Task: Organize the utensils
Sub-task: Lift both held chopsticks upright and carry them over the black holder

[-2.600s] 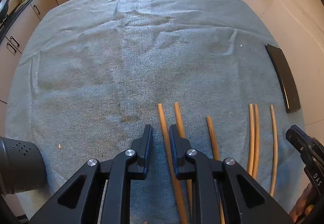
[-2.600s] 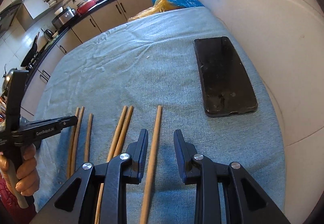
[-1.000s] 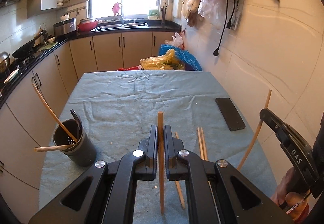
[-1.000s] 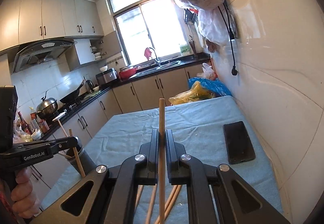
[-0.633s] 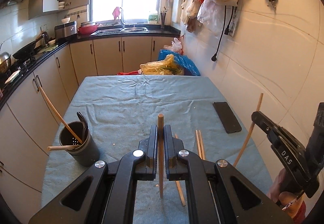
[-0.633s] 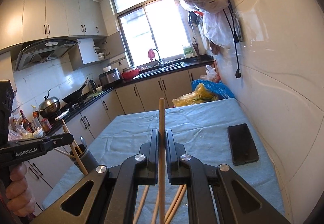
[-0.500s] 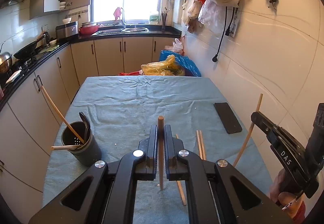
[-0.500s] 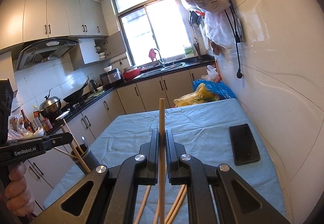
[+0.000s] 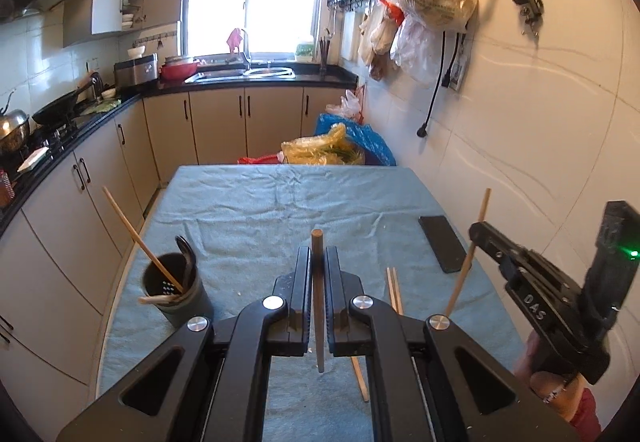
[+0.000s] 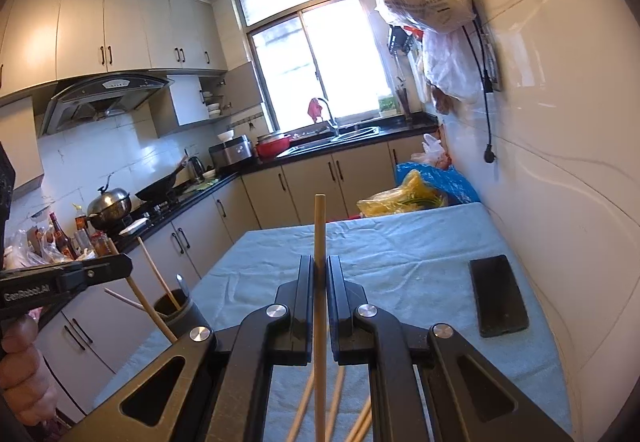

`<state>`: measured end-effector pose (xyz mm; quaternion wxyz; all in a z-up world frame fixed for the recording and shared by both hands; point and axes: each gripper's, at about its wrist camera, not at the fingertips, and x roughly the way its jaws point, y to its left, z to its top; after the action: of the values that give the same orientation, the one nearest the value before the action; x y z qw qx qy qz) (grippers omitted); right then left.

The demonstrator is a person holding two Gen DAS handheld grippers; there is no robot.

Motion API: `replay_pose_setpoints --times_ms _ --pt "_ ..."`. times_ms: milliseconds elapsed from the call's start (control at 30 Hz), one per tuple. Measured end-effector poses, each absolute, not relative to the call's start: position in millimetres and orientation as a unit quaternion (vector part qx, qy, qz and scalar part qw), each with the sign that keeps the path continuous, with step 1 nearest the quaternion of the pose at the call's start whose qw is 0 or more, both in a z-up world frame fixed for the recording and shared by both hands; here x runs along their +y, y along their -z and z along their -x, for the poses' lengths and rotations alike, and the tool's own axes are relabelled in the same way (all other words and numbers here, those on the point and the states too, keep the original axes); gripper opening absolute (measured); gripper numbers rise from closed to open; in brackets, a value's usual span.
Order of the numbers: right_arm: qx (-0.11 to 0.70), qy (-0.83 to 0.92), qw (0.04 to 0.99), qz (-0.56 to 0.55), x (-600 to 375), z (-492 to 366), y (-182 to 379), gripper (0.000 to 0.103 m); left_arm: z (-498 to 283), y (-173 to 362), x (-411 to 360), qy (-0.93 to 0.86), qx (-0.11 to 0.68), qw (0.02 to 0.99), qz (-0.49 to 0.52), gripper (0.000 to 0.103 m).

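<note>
Both tongs are clenched, each on a single wooden chopstick lifted off the surface. Left tongs [image 9: 319,262] pinch a darker chopstick [image 9: 318,282] that stands nearly upright between the jaws, its blunt tip poking above them and its lower end hanging below, clear of the blue cloth [image 9: 280,210]. Right tongs [image 10: 320,274] grip a paler chopstick [image 10: 319,242] the same way, upright, with a long length above the jaws and the rest running down out of the picture.

From the left wrist camera the right tongs appear near the right edge of the surface, their chopstick slanting up toward the wall, with a hand [image 9: 556,394] around the handle. From the right wrist camera the left tongs show at the far left, held by a hand [image 10: 24,370], their chopstick angled over the holder.

A dark round utensil holder [image 9: 176,294] stands at the left edge of the surface, carrying slanted chopsticks and a dark utensil. More chopsticks [image 9: 392,286] lie flat on the cloth near the front edge. A black phone [image 9: 442,244] lies close to the right edge, beside the tiled wall.
</note>
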<state>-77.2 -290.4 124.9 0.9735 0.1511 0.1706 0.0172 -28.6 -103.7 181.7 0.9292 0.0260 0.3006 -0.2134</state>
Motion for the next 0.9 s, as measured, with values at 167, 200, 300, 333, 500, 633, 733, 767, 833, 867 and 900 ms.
replay_pose_setpoints --times_ms 167,200,300,333,500,633,733,767,833,867,900 --pt "0.162 -0.037 0.975 -0.145 -275 68 -138 0.006 38 -212 -83 0.211 0.283 0.935 -0.023 0.005" --pt "0.161 -0.044 0.975 -0.144 -272 66 -142 0.006 40 -220 -77 0.209 0.278 0.937 -0.024 0.005" --pt "0.156 -0.062 0.975 -0.143 -261 59 -151 0.006 45 -243 -62 0.199 0.263 0.944 -0.025 0.005" --pt "0.154 -0.068 0.975 -0.142 -256 56 -155 0.006 46 -249 -57 0.197 0.258 0.946 -0.024 0.005" --pt "0.142 -0.096 0.975 -0.139 -234 40 -176 0.006 52 -288 -31 0.173 0.224 0.959 -0.024 0.005" --pt "0.130 -0.115 0.975 -0.137 -213 27 -195 0.006 49 -311 -15 0.161 0.206 0.965 -0.022 0.005" --pt "0.123 -0.127 0.975 -0.137 -199 14 -207 0.006 40 -322 -2 0.148 0.203 0.968 -0.016 0.005" --pt "0.121 -0.130 0.974 -0.138 -196 12 -209 0.006 37 -325 3 0.141 0.198 0.970 -0.017 0.005" --pt "0.121 -0.141 0.972 -0.142 -187 0 -217 0.006 29 -328 12 0.128 0.199 0.971 -0.014 0.005" --pt "0.119 -0.143 0.972 -0.143 -182 -6 -219 0.006 23 -328 17 0.125 0.201 0.971 -0.012 0.005" --pt "0.118 -0.146 0.972 -0.143 -176 -11 -222 0.006 20 -327 20 0.122 0.201 0.972 -0.012 0.005"
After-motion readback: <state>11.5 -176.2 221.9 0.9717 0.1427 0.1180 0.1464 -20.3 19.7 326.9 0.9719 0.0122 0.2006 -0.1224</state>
